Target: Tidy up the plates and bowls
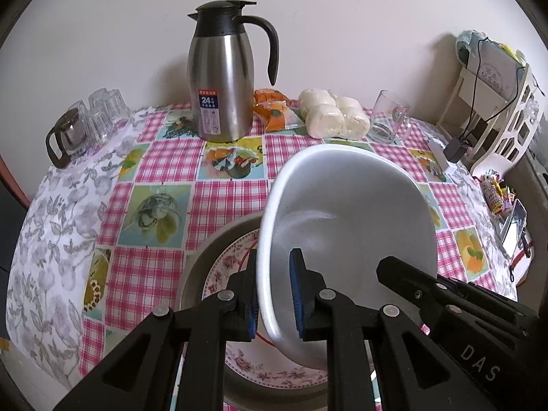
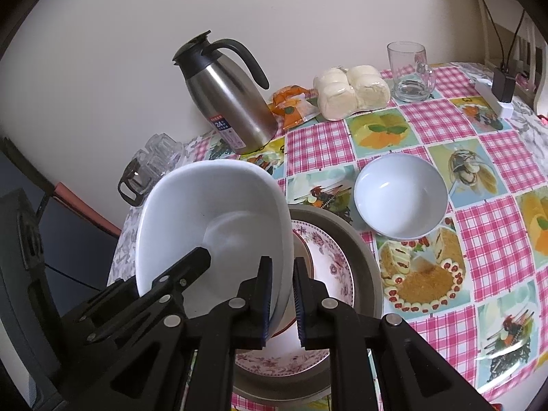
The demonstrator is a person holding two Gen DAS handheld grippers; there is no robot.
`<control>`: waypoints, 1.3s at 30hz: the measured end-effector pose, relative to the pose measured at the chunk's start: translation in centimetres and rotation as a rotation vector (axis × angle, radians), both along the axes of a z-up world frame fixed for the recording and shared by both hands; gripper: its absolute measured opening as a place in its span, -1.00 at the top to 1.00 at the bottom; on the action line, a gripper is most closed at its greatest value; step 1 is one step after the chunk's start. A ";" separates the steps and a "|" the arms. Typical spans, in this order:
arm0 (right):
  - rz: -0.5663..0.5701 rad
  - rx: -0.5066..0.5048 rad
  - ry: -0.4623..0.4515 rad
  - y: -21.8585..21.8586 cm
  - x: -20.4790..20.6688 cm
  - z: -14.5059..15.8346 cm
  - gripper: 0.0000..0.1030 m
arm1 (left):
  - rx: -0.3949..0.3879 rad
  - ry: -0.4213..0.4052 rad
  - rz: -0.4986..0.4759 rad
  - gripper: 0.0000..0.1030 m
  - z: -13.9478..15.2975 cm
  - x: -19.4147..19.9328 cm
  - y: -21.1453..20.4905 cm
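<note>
Two hand-held grippers share one large white bowl (image 1: 346, 226) above a stack of dishes on a checked tablecloth (image 1: 164, 161). The left gripper (image 1: 274, 294) has its blue-padded jaws pinching the bowl's left rim, one pad inside the wall and one outside. The right gripper (image 2: 282, 299) straddles the opposite rim in the same way, its jaws closed on the wall, so the bowl stands tilted on edge between them. Directly under both sets of jaws lies a floral-rimmed plate (image 2: 330, 263), nested in a wider grey plate (image 2: 368, 267); whether the bowl's lower edge touches the floral plate cannot be told. Ahead and to the right of the right gripper's jaws a small white bowl (image 2: 400, 195) sits upright on the cloth, just beside the grey plate. Well ahead of both grippers stand a steel thermal jug (image 1: 222, 78), a bag of white buns (image 1: 332, 114) and a glass mug (image 2: 409, 72).
</note>
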State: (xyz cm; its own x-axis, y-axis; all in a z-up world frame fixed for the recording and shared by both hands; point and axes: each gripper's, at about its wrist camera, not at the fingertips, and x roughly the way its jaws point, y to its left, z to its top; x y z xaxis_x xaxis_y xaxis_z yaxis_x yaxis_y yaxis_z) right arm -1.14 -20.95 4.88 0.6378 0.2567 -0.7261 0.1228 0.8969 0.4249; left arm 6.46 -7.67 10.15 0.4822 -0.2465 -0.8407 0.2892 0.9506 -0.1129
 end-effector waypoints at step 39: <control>0.015 -0.031 0.114 0.8 1.3 -2.2 0.64 | 0.050 0.139 0.018 0.53 -2.8 1.4 0.2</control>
State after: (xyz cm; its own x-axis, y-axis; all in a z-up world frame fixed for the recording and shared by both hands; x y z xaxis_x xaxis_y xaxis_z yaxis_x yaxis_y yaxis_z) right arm 0.12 -20.15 2.64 0.5474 0.2420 -0.8012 0.1555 0.9112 0.3814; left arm 7.89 -7.45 7.34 0.3645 -0.1952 -0.9105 0.2573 0.9608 -0.1029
